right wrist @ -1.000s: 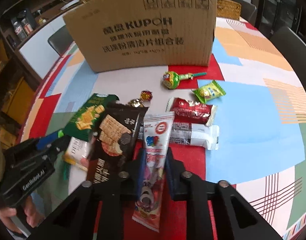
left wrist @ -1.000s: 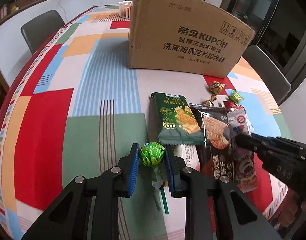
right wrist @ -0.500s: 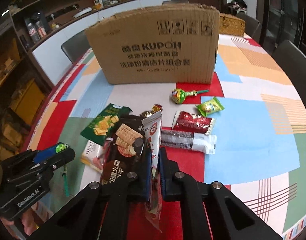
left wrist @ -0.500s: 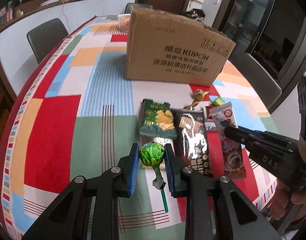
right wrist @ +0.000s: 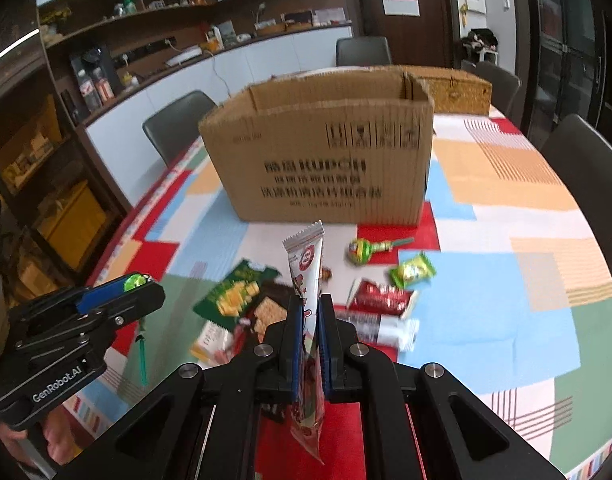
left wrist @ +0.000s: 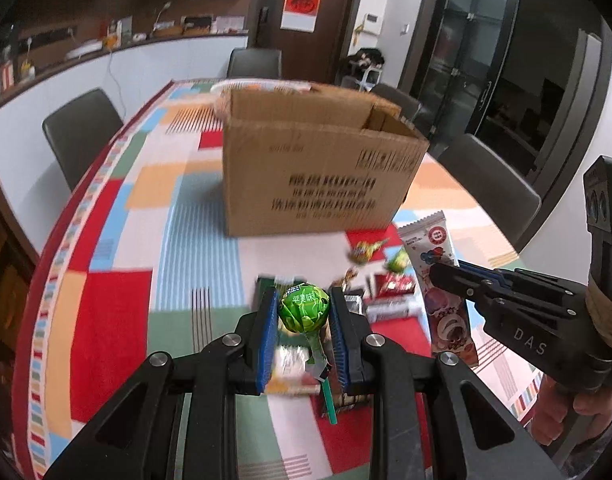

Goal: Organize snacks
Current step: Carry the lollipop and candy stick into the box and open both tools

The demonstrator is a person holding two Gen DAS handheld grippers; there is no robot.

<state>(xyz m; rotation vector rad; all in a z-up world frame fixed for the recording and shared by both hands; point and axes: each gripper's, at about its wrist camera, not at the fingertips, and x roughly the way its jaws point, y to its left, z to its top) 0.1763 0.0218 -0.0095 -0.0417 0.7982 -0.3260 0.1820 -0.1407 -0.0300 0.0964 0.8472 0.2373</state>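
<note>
My left gripper [left wrist: 303,306] is shut on a green-wrapped lollipop [left wrist: 304,307], its stick hanging down between the fingers, held above the table. My right gripper [right wrist: 309,312] is shut on a long white and red snack packet [right wrist: 308,268] that stands upright in the jaws, clear of the table. The right wrist view shows the left gripper [right wrist: 139,282] at the left with the green lollipop [right wrist: 131,281]. The left wrist view shows the right gripper [left wrist: 442,274] holding the packet [left wrist: 440,276]. An open cardboard box [right wrist: 326,156] stands behind the snacks.
Snacks lie on the patterned tablecloth [right wrist: 526,280]: a green cracker bag [right wrist: 233,292], a dark cracker bag [right wrist: 267,310], a red bar [right wrist: 382,300], a white bar [right wrist: 394,328], a small green candy [right wrist: 412,270], another lollipop [right wrist: 362,250]. Dark chairs [left wrist: 81,136] ring the table. A wicker basket [right wrist: 458,92] sits behind the box.
Both grippers have risen off the table, each with its snack. The packet now stands upright in the right jaws. The views tilted up, so the box's open top shows.
</note>
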